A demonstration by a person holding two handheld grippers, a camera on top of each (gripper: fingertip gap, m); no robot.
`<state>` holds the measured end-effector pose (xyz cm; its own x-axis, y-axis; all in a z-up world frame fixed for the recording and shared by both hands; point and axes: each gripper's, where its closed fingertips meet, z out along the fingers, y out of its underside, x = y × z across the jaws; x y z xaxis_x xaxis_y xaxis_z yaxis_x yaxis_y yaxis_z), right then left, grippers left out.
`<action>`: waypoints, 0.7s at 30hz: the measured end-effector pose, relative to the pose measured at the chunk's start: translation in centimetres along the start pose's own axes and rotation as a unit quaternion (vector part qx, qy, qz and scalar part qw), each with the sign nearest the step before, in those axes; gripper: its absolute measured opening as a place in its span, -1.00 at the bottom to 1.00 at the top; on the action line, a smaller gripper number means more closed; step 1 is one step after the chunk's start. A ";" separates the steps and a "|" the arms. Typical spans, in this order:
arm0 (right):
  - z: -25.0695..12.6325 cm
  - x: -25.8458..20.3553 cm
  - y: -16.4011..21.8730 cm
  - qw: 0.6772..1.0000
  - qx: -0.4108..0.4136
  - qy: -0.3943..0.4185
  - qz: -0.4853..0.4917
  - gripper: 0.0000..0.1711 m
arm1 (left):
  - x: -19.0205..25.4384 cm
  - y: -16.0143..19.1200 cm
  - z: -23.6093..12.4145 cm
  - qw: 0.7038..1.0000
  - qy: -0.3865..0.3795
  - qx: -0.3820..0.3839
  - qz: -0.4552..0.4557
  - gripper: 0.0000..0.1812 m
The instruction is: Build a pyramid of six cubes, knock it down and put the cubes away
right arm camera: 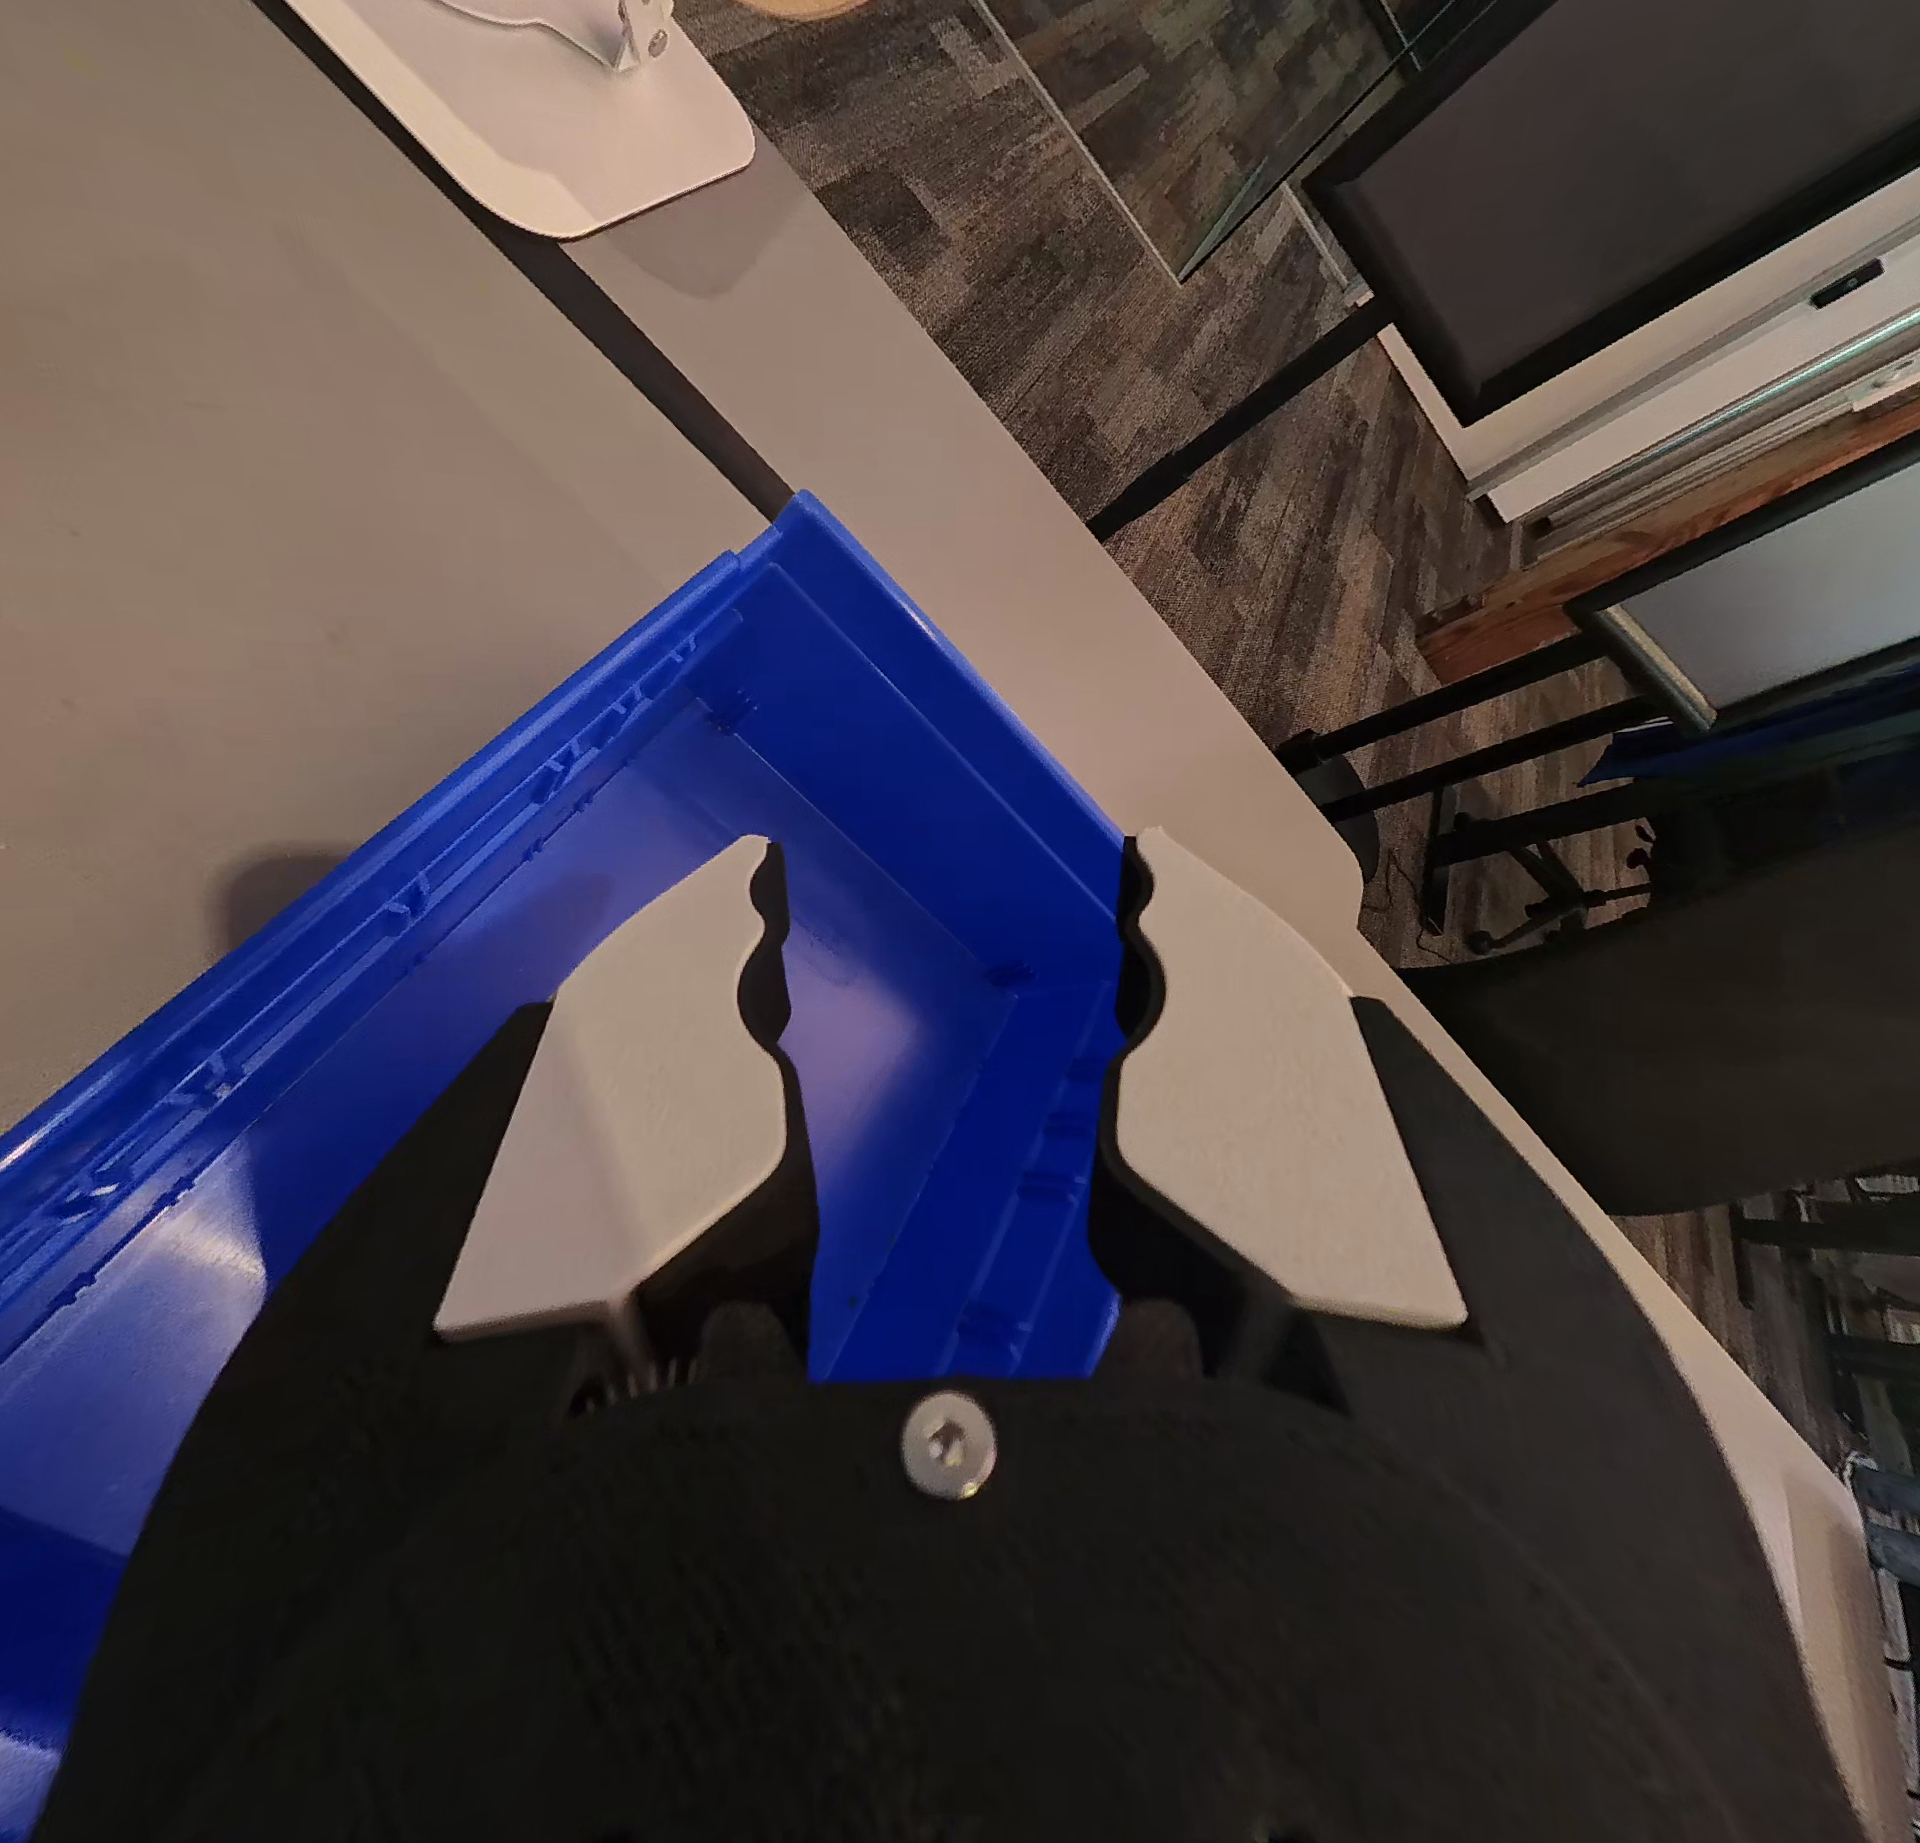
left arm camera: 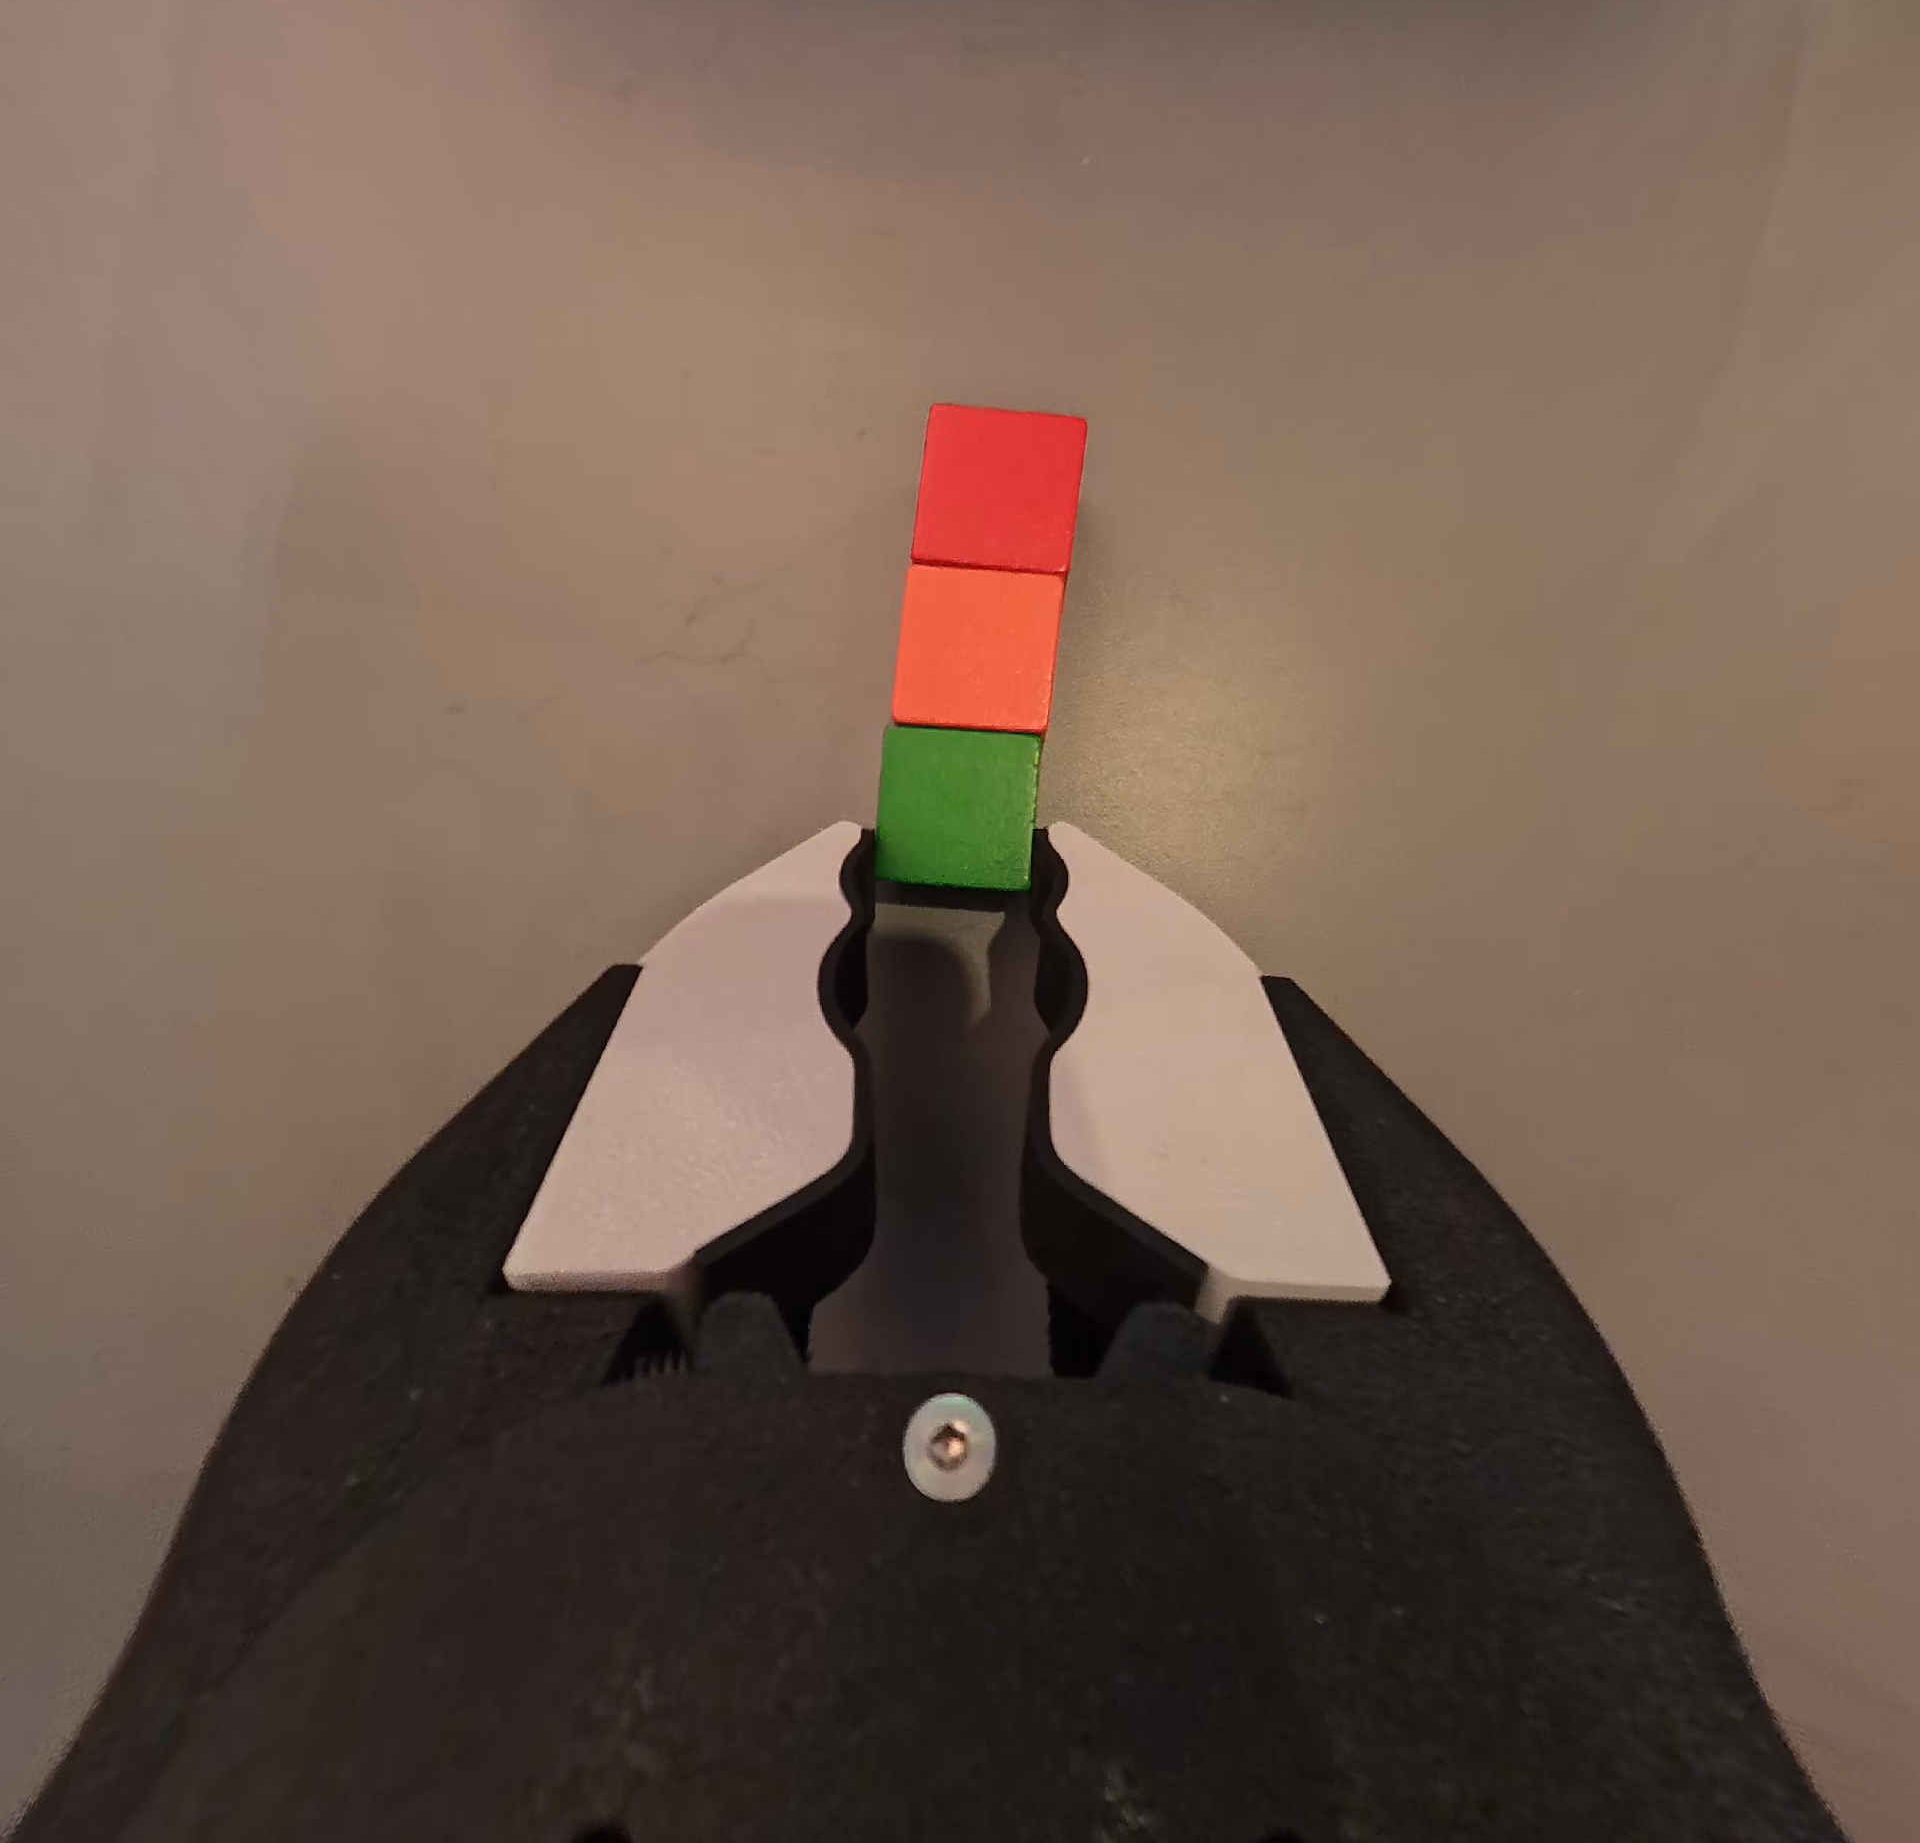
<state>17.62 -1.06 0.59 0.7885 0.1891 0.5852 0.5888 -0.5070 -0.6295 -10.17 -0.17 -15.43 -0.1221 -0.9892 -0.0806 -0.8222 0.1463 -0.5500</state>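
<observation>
I observed the table (right arm camera: 260,443) carrying the blue bin (right arm camera: 883,713), above which my right gripper (right arm camera: 951,858) hung with fingers spread wide and holding nothing. My left gripper (left arm camera: 954,848) pinched the green cube (left arm camera: 956,806) at its fingertips, in line with the touching orange cube (left arm camera: 977,650) and red cube (left arm camera: 1000,489) beyond it.

grey table (left arm camera: 416,443) carries three touching cubes (left arm camera: 977,645), blue bin (right arm camera: 904,671).
</observation>
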 end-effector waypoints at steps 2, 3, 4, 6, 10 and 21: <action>0.1 -0.1 0.1 1.000 -0.002 -0.001 -0.001 -0.27 | -0.5 0.4 0.0 1.000 -0.020 -0.017 -0.006 -0.50; 0.1 -0.1 0.1 1.000 -0.002 -0.001 -0.001 -0.27 | -0.4 0.3 -0.1 1.000 -0.018 -0.019 -0.014 -0.44; 0.1 -0.1 0.1 1.000 -0.003 -0.002 -0.002 -0.27 | -0.2 0.2 -0.2 1.000 -0.012 -0.019 -0.018 -0.38; 0.2 -0.1 0.1 1.000 -0.003 -0.003 -0.001 -0.27 | -0.6 -0.2 -0.6 0.999 -0.030 -0.009 -0.013 -0.33; 0.2 -0.2 0.1 1.000 -0.004 -0.004 -0.003 -0.27 | -0.7 -2.1 -3.1 0.998 -0.042 0.032 -0.019 -0.37; 0.0 0.3 0.3 1.000 0.001 -0.002 0.006 -0.27 | -7.2 -1.4 -28.7 0.885 -0.343 0.263 -0.170 -0.34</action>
<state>18.03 -1.19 0.59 0.7960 0.1860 0.5761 0.5798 -0.5079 -0.6371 -24.04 6.78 9.79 0.5983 -0.7698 -0.2224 -0.3508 -0.0022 -0.9364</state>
